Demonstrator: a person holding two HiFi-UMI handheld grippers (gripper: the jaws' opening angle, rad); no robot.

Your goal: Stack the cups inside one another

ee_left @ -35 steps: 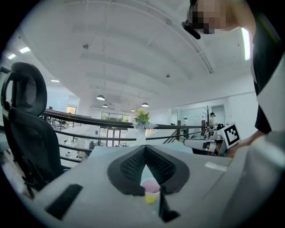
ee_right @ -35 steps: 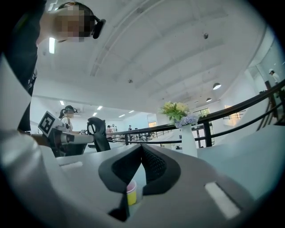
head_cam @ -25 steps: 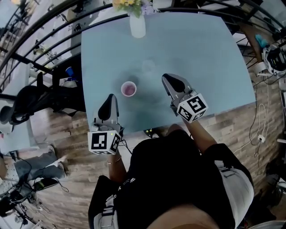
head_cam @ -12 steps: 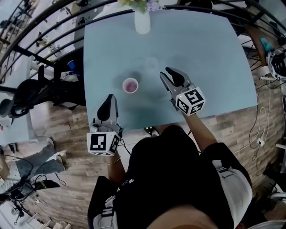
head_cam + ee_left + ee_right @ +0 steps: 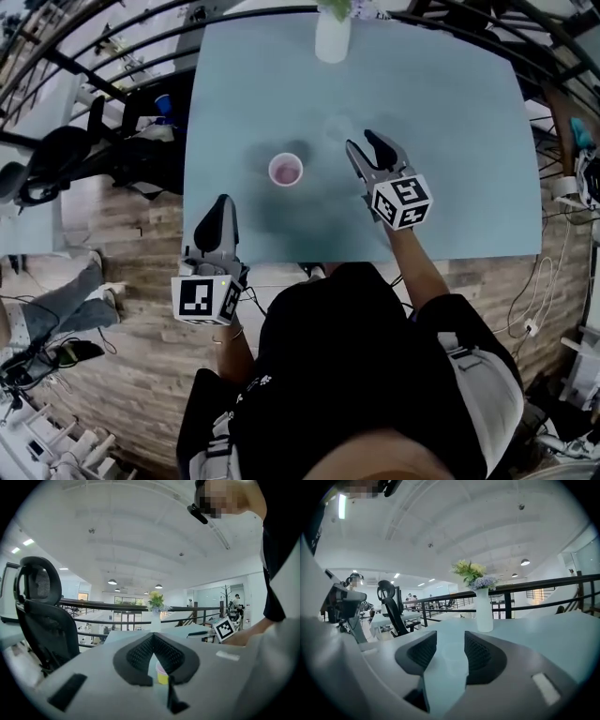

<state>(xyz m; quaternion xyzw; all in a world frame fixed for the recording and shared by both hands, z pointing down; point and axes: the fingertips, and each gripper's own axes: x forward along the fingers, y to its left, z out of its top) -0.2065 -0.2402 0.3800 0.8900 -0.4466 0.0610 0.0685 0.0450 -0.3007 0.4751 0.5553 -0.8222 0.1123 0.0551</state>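
A pink cup (image 5: 286, 170) stands upright on the pale blue table (image 5: 450, 112); in the left gripper view it shows small and far off (image 5: 161, 673). A clear cup (image 5: 338, 127) stands behind and to the right of it, faint against the table. My right gripper (image 5: 365, 145) is open and its jaws have just been opening. Nothing sits between them, and the clear cup (image 5: 453, 659) stands just beyond the tips. My left gripper (image 5: 221, 208) hangs shut and empty over the table's near edge, well short of the pink cup.
A white vase of flowers (image 5: 333, 37) stands at the table's far edge, straight ahead of the right gripper (image 5: 483, 611). A black office chair (image 5: 56, 159) stands off the table's left side. Black railings run behind the table.
My right gripper has moved forward and down toward the clear cup, and its jaws have spread apart. The left gripper stays near the table's front edge, still shut.
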